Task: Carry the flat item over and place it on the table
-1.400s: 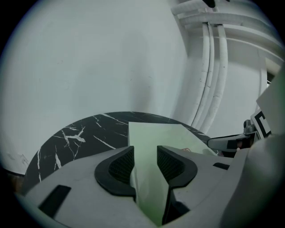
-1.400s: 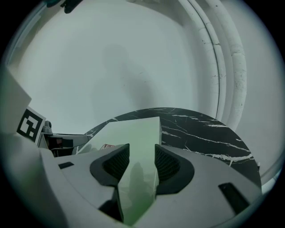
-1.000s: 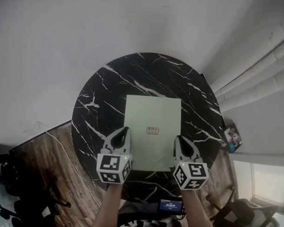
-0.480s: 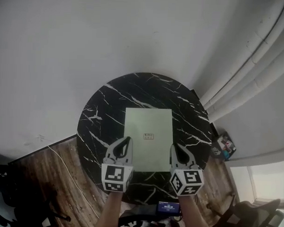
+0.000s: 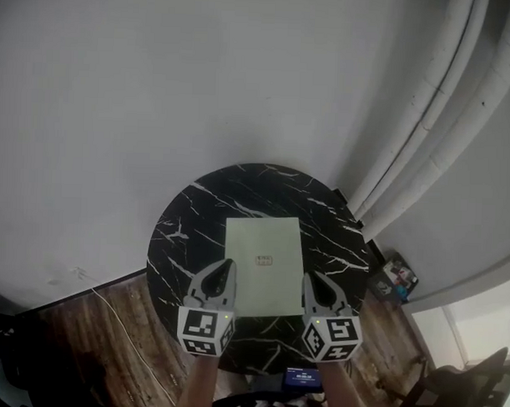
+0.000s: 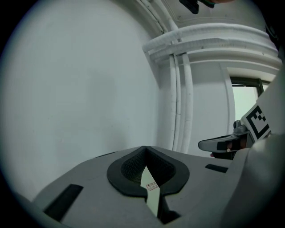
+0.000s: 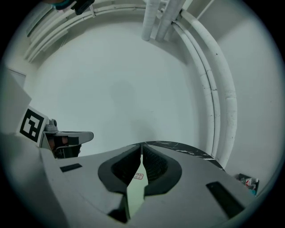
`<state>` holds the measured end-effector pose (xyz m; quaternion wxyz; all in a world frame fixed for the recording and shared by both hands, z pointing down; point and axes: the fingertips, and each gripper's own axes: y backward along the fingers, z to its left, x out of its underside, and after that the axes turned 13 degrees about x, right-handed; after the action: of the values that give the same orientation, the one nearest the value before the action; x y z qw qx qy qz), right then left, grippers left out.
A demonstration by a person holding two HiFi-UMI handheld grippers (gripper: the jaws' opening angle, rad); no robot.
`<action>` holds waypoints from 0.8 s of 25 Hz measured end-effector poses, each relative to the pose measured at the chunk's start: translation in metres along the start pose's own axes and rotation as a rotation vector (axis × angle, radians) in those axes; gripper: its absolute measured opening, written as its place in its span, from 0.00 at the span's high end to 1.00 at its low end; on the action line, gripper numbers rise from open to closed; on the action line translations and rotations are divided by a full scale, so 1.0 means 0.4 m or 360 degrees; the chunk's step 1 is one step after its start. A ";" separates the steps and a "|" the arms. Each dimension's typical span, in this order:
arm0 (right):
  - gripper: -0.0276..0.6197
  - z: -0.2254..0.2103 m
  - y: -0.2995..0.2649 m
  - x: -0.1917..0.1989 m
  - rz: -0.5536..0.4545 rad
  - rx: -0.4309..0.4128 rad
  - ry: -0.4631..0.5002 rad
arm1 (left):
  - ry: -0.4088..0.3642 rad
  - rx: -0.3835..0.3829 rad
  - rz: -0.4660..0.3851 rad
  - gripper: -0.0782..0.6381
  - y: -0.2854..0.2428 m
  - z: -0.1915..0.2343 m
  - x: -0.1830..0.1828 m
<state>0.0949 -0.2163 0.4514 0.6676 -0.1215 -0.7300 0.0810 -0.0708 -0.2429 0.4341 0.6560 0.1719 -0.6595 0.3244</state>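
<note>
A pale green flat sheet (image 5: 263,261) with a small label hangs over the round black marble table (image 5: 196,230); whether it touches the top I cannot tell. My left gripper (image 5: 227,266) is shut on its near left edge and my right gripper (image 5: 307,280) on its near right edge. In the left gripper view the sheet (image 6: 150,187) shows edge-on between the closed jaws. The right gripper view shows the sheet (image 7: 133,189) pinched the same way, with the table's rim (image 7: 187,149) beyond.
White pipes (image 5: 425,121) run up the wall at the right. Wooden floor (image 5: 108,335) surrounds the table. Small colourful items (image 5: 394,277) lie on the floor to the table's right. A dark chair (image 5: 457,389) stands at the bottom right.
The head view has pulled back: table and sheet look smaller and sit lower in frame. Both grippers keep their hold on the sheet's near edges.
</note>
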 end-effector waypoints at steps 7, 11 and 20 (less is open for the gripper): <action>0.92 0.009 0.069 -0.100 -0.0171 -0.0005 -0.0028 | -0.0229 -0.0098 -0.0161 0.87 0.048 -0.026 -0.099; 0.92 0.014 0.085 -0.122 -0.0215 -0.0022 0.0006 | -0.0218 -0.0099 -0.0200 0.87 0.055 -0.042 -0.112; 0.92 0.022 0.085 -0.129 -0.0232 -0.0024 0.0077 | -0.0083 -0.0006 -0.0144 0.87 0.057 -0.058 -0.090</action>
<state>0.0927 -0.1981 0.3916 0.6883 -0.0749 -0.7212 0.0236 -0.0653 -0.2184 0.3926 0.6530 0.2086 -0.6684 0.2887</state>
